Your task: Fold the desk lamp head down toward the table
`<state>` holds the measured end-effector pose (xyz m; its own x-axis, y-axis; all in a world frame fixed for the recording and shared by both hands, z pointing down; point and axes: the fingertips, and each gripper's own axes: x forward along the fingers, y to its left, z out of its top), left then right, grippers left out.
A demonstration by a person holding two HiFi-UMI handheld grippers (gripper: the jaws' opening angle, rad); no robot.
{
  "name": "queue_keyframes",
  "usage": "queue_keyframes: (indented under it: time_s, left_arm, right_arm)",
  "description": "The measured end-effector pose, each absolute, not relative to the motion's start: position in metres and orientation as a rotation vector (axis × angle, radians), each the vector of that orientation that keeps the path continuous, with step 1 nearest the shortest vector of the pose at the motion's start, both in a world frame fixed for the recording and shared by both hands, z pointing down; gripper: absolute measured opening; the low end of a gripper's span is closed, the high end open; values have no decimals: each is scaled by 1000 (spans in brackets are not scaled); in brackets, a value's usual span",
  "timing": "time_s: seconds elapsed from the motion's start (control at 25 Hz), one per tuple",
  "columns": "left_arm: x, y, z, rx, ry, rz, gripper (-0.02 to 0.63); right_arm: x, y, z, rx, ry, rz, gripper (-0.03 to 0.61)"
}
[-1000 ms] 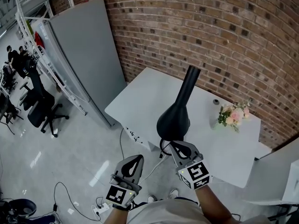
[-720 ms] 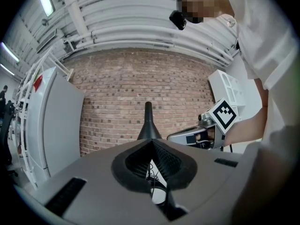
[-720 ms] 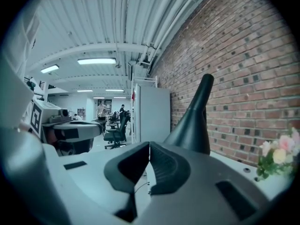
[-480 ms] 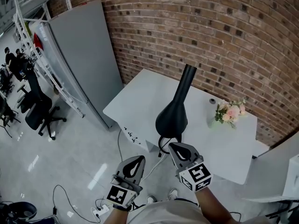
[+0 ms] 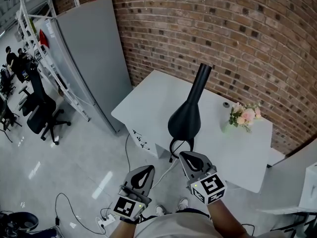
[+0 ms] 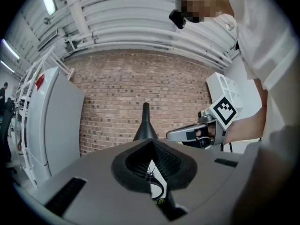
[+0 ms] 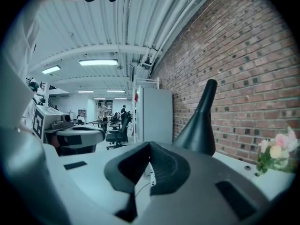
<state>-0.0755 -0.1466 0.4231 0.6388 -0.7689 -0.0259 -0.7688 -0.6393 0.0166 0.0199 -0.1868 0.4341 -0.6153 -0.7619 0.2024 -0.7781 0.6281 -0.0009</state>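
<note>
Two square-marked grippers, left (image 5: 146, 167), right (image 5: 185, 155).

No words, numbers or brand names can be read in any view. The only printed marks are the black-and-white square patterns on the cubes of the left tool (image 5: 146, 168) and the right tool (image 5: 186, 155). These are blocky code patterns and carry no letters or digits. Nothing on the desk (image 5: 148, 108) bears a legible label.
</note>
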Motion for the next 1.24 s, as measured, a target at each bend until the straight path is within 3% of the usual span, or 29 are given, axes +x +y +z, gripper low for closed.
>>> queue_keyframes:
  time_s: [1.24]
  left_arm:
    - [-58,-145,424,2875,-1269,-46,8]
  right_arm:
    - [23,-178,419,1285,-2686,94,17]
